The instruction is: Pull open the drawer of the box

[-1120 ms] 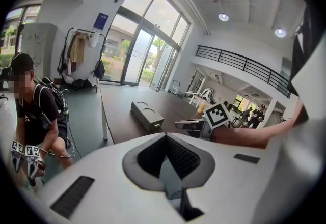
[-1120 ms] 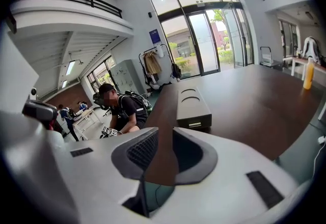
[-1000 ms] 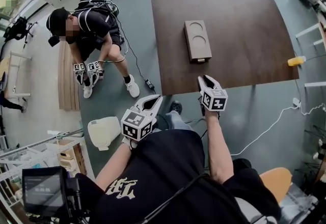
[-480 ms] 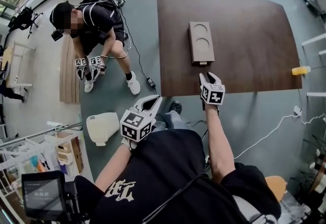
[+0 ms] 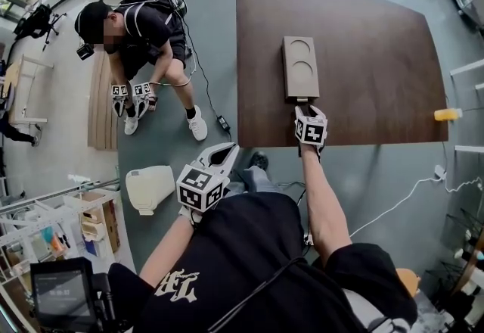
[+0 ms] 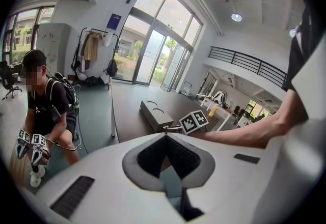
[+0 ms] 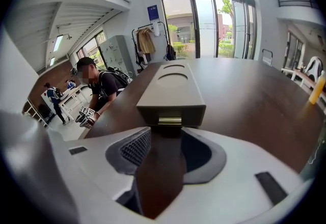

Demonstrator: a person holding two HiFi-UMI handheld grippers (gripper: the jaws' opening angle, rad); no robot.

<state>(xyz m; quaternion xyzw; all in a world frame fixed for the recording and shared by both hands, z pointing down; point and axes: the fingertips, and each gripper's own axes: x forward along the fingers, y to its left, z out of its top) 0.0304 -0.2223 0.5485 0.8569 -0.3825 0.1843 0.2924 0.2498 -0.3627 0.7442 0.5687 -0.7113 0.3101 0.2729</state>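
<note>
- Upper centre of the head view, the box (image 5: pixel 300 70) lies on the surface (image 5: pixel 378 59), its handle (image 7: pixel 169 120) facing me.
- My right tool (image 5: pixel 309 109) is empty and its jaws are opening; I'd straddle that handle squarely, clench, then pull straight.

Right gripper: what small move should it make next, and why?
Probably ease forward until the jaws straddle the handle. The right gripper is opening, with nothing between its jaws, and the handle on the box sits just ahead, the drawer apparently shut.
</note>
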